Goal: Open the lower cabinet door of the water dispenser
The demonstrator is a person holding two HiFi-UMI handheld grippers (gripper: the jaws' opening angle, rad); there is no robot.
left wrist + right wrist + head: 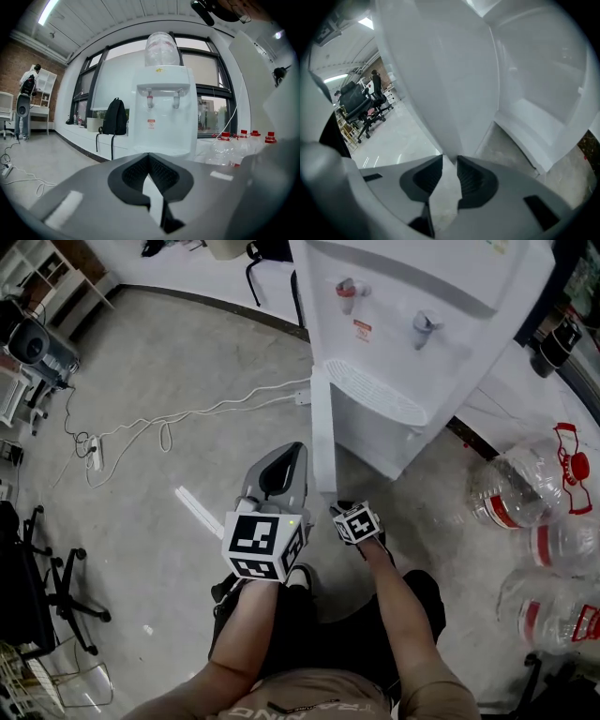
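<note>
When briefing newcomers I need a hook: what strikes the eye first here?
The white water dispenser stands at the head view's top right, its lower cabinet door swung wide open, edge-on. The right tongs grip that door's bottom corner; clear water bottles lie on the floor at right.

Bright, even light; both gripper views bulge and darken at edges.

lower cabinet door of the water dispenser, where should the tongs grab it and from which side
Take the lower cabinet door by its free edge near the bottom corner. It stands swung out from the water dispenser, a thin flat panel edge-on to the person, so come from the front with one jaw on each face. The right tongs pinch that corner.
</note>
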